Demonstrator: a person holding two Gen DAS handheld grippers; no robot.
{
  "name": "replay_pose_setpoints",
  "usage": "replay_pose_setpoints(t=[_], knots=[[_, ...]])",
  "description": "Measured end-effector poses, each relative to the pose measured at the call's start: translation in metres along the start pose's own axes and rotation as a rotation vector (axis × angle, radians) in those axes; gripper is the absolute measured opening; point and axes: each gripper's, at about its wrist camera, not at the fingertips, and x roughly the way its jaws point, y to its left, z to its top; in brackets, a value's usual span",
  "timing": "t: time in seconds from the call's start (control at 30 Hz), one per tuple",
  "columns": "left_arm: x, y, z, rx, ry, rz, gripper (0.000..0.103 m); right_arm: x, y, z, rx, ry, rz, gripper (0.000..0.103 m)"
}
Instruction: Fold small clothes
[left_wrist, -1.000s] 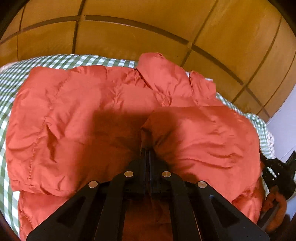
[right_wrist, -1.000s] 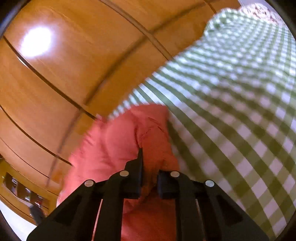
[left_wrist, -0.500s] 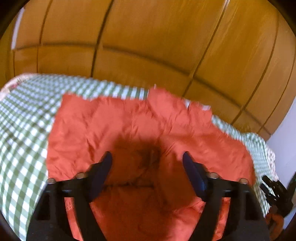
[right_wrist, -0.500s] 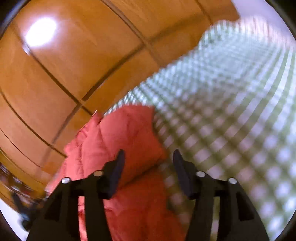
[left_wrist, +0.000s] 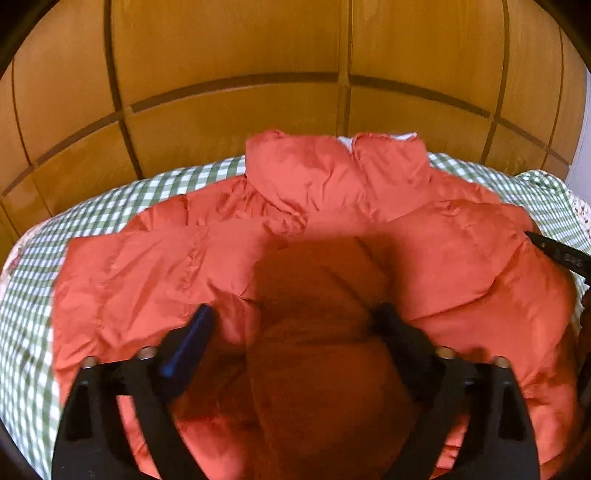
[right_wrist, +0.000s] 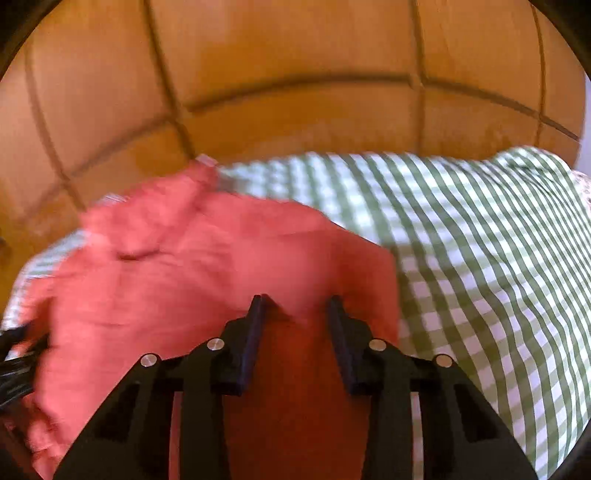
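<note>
An orange-red puffer jacket (left_wrist: 332, 229) lies spread on a green-and-white checked cloth (left_wrist: 33, 302), collar at the far side and both sleeves folded in across its front. My left gripper (left_wrist: 295, 317) hovers over the jacket's middle with its jaws opening wide and nothing between its fingers. In the right wrist view the same jacket (right_wrist: 184, 266) fills the left half. My right gripper (right_wrist: 295, 301) is over the jacket's right edge, its jaws closing with a clear gap and no fabric pinched. Its tip (left_wrist: 554, 251) pokes in at the right of the left wrist view.
A wooden panelled wall (left_wrist: 295, 74) rises right behind the bed. The checked cloth (right_wrist: 480, 258) stretches bare to the right of the jacket. A pale wall strip shows at the far right edge.
Both grippers let go of the jacket fabric, opened, and pulled back. The right sleeve now lies folded on the jacket. The right gripper rolled level and has narrowed since half a second ago.
</note>
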Motion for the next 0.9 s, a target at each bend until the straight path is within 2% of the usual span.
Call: replay_pose_setpoints(t=[0.07, 0.13, 0.27, 0.4, 0.47, 0.5, 0.53, 0.63, 0.77, 0.9], knots=[[0.01, 0.008, -0.005, -0.035, 0.011, -0.053, 0.097, 0.004, -0.017, -0.008, 0.064, -0.016, -0.004, 0.034], [0.017, 0.011, -0.011, -0.042, -0.006, -0.077, 0.099, 0.003, -0.021, -0.011, 0.077, -0.027, -0.004, 0.034], [0.026, 0.011, -0.011, -0.043, 0.012, -0.091, 0.1, 0.002, -0.018, -0.012, 0.066, -0.036, -0.017, 0.034], [0.018, 0.013, -0.011, -0.046, 0.013, -0.077, 0.1, 0.0, -0.016, -0.008, 0.073, -0.035, -0.006, 0.037], [0.006, 0.013, -0.013, -0.054, 0.019, -0.072, 0.1, -0.008, -0.015, -0.006, 0.078, -0.013, 0.001, 0.046], [-0.006, 0.016, -0.017, -0.057, 0.024, -0.077, 0.1, -0.017, -0.014, -0.006, 0.081, -0.007, 0.003, 0.064], [-0.018, 0.02, -0.021, -0.057, 0.021, -0.085, 0.1, -0.031, -0.012, -0.008, 0.086, -0.013, 0.01, 0.078], [-0.055, 0.036, -0.039, -0.046, -0.02, -0.087, 0.1, -0.066, -0.015, -0.021, 0.068, -0.012, 0.069, 0.077], [-0.094, 0.069, -0.069, -0.062, -0.072, -0.03, 0.1, -0.107, -0.034, -0.053, 0.097, 0.01, 0.149, 0.076], [-0.123, 0.115, -0.105, -0.179, -0.08, -0.017, 0.1, -0.135, -0.055, -0.087, 0.13, 0.034, 0.209, 0.067]])
